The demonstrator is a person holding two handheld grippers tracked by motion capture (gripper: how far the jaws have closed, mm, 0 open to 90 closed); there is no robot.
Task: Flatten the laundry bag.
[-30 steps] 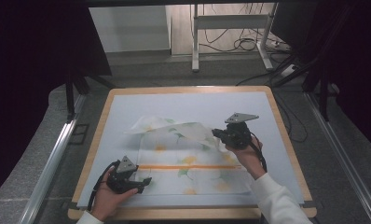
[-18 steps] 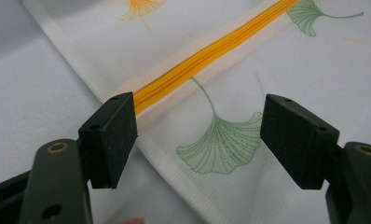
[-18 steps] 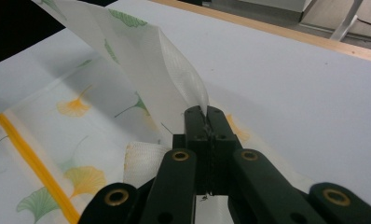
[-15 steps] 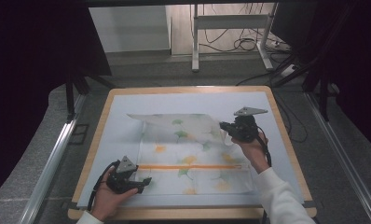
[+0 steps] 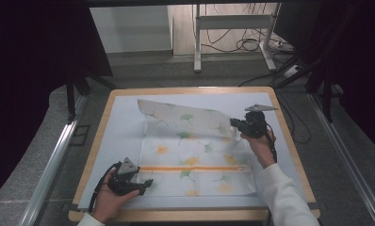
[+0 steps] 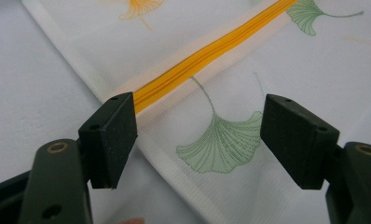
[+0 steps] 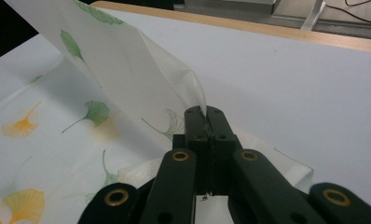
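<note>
Cloth (image 5: 185,123) in right hand-held gripper (image 5: 233,124)

Left gripper (image 5: 147,183): black body, grey three-cornered plate (image 5: 127,166) on top, black cable (image 5: 102,176) looping from its rear. In the left gripper view (image 6: 200,140) the two jaws are dark, with blocky rectangular pads (image 6: 113,135) bearing small holes; brass-coloured rivets sit on the arms behind them.

Right gripper (image 5: 233,123): same black build, grey plate (image 5: 260,108) on top, black cable (image 5: 272,141) along the wrist. In the right gripper view (image 7: 205,116) it shows black linkage bars with brass-ringed pivot holes.

Right forearm: white long sleeve (image 5: 282,195). Left wrist: white cuff (image 5: 89,220) at the frame edge.
</note>
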